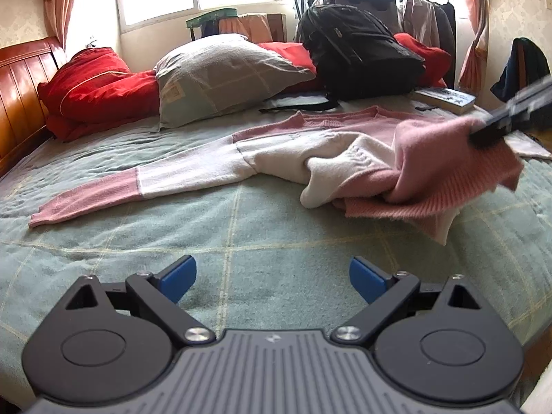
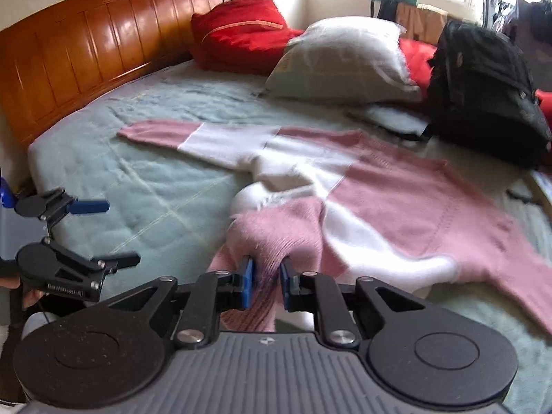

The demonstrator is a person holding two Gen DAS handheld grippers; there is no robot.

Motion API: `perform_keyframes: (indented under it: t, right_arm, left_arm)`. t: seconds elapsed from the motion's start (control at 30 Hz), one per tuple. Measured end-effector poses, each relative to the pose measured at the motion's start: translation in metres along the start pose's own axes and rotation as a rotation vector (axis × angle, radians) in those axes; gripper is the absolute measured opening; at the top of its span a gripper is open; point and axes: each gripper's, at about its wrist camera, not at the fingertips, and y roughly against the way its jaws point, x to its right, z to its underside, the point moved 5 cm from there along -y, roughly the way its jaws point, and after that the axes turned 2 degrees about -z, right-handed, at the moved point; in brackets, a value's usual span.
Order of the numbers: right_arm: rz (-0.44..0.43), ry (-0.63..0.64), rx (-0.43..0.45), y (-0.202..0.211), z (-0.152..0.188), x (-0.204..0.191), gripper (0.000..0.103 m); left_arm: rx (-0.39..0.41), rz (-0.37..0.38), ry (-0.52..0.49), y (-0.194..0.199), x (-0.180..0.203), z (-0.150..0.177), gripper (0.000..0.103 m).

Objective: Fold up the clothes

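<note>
A pink and white sweater (image 1: 262, 151) lies spread on the green bedspread (image 1: 241, 227), one sleeve stretched out to the left. My right gripper (image 2: 267, 269) is shut on the sweater's (image 2: 396, 186) ribbed pink hem, and the bunched fabric hangs lifted off the bed. In the left wrist view the right gripper (image 1: 483, 131) comes in from the upper right with that raised pink fold. My left gripper (image 1: 272, 272) stands open above bare bedspread, short of the sweater, with nothing between its blue pads. The left gripper (image 2: 122, 232) also shows at the left edge of the right wrist view.
A grey pillow (image 1: 224, 72), red cushions (image 1: 93, 82) and a black backpack (image 1: 358, 55) line the far side of the bed. A book (image 1: 445, 98) lies near the backpack. The wooden headboard (image 2: 86, 45) bounds the left. A clothes rack (image 1: 424, 17) stands by the window.
</note>
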Motion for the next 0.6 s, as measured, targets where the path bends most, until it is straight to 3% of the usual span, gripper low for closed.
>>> perform_keyframes:
  t: [0.13, 0.27, 0.53, 0.6]
  right_arm:
    - [0.042, 0.058, 0.065, 0.017, -0.017, -0.003, 0.027]
    - [-0.019, 0.117, 0.070, 0.012, -0.029, -0.023, 0.031]
    - [-0.175, 0.139, -0.146, -0.069, -0.008, -0.079, 0.031]
    - [-0.176, 0.155, -0.192, -0.088, 0.004, -0.092, 0.031]
  left_arm:
    - [-0.009, -0.006, -0.005, -0.002, -0.002, -0.001, 0.096]
    - [-0.012, -0.019, -0.010, 0.000, -0.004, -0.003, 0.096]
    - [-0.029, -0.071, -0.007, 0.008, -0.021, -0.001, 0.096]
    - [-0.038, -0.086, 0.003, 0.008, -0.027, 0.001, 0.096]
